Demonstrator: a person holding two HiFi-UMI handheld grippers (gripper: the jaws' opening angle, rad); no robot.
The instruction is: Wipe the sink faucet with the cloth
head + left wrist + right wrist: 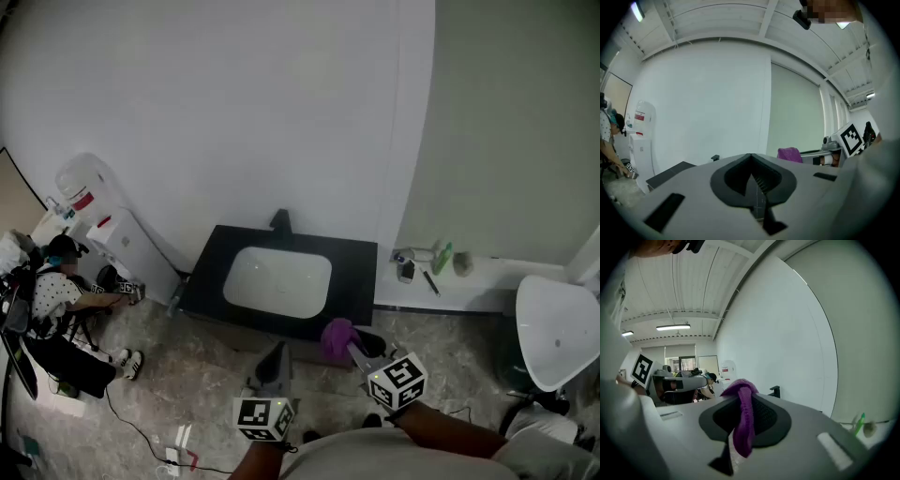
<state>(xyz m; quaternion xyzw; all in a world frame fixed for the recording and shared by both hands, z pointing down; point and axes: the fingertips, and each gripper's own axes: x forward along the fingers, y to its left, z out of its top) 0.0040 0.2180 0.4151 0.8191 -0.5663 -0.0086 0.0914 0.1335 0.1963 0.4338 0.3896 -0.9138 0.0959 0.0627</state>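
Note:
A black faucet (279, 221) stands at the back of a white basin (277, 278) set in a black counter (356, 262). My right gripper (349, 345) is shut on a purple cloth (337, 337), held low in front of the counter's near edge. In the right gripper view the purple cloth (743, 418) hangs between the closed jaws, with the faucet (775, 391) small and far ahead. My left gripper (274, 361) is shut and holds nothing, just left of the right one. The left gripper view shows the faucet (715, 158) and the cloth (790, 153) beyond its jaws.
A white shelf (469, 281) right of the counter carries small toiletries (441, 257). A white toilet (555, 328) stands at the far right. A water dispenser (103, 225) and a seated person (56, 291) are at the left. A cable (141, 431) lies on the floor.

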